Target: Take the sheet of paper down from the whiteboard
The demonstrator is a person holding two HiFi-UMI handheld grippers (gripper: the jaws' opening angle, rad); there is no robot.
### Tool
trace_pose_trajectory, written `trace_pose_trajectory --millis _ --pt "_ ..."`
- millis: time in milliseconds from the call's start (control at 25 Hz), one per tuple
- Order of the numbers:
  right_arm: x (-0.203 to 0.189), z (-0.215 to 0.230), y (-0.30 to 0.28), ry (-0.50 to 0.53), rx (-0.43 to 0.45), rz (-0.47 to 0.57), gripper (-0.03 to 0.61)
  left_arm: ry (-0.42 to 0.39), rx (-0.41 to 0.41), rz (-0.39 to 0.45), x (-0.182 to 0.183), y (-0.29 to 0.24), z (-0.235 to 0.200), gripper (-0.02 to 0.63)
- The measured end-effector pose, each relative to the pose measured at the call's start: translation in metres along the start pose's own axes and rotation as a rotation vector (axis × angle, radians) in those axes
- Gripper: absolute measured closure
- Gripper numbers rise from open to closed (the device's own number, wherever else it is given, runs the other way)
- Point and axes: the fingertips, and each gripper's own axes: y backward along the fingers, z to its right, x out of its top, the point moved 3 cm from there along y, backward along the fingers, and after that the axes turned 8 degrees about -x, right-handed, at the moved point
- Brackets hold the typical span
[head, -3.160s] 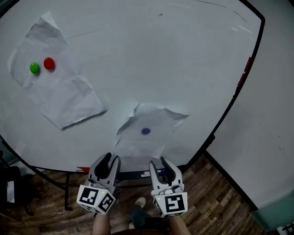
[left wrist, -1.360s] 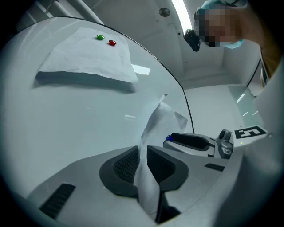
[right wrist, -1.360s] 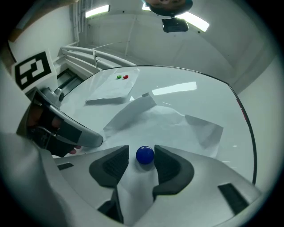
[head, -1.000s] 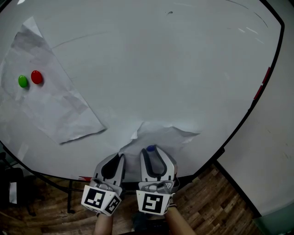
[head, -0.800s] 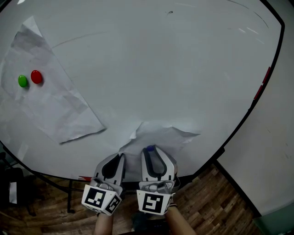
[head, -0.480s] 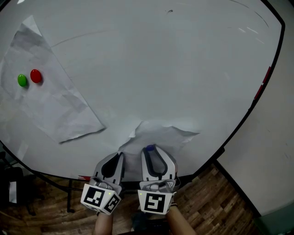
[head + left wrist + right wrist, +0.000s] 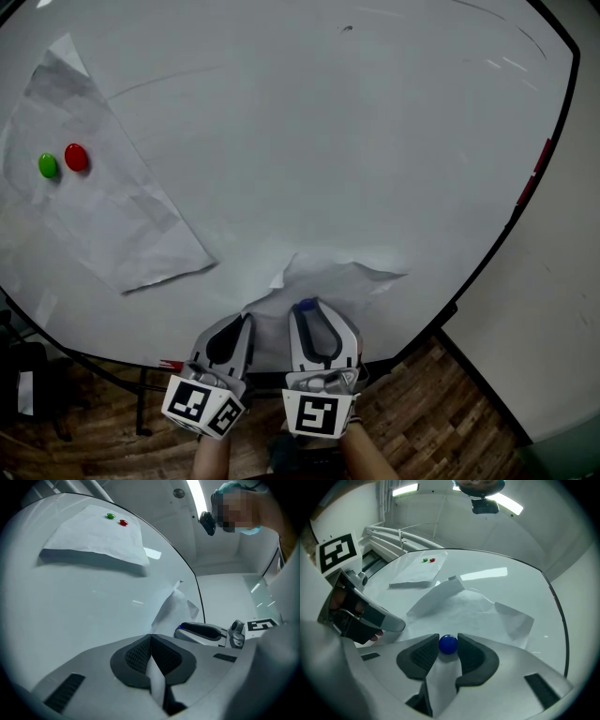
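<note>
2 sheets, 3 magnets, 1 w/board, 2 grippers

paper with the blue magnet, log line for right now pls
left gripper: shut on paper edge | right gripper: shut on magnet | paper: on whiteboard, under magnet

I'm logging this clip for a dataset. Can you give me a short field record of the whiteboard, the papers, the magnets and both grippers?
surface: whiteboard
near sheet: crumpled, pinned by blue magnet
far sheet: at the head view's left, pinned by green magnet and red magnet
left gripper: shut on near sheet's edge
right gripper: jaws have just been closing, now shut on blue magnet
task state: near sheet not yet off the board
</note>
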Motion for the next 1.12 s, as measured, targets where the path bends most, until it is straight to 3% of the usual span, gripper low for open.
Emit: trace_pose_trajectory --millis 240,1120 --pt "0.0 -0.001 0.005 -0.009 -0.003 0.001 0.443 0.042 -0.004 0.021 0.002 0.006 -0.003 0.591" --pt "0.006 -0.004 0.015 -0.003 0.01 0.001 0.443 0.056 0.06 0.046 0.014 0.041 -0.013 0.591"
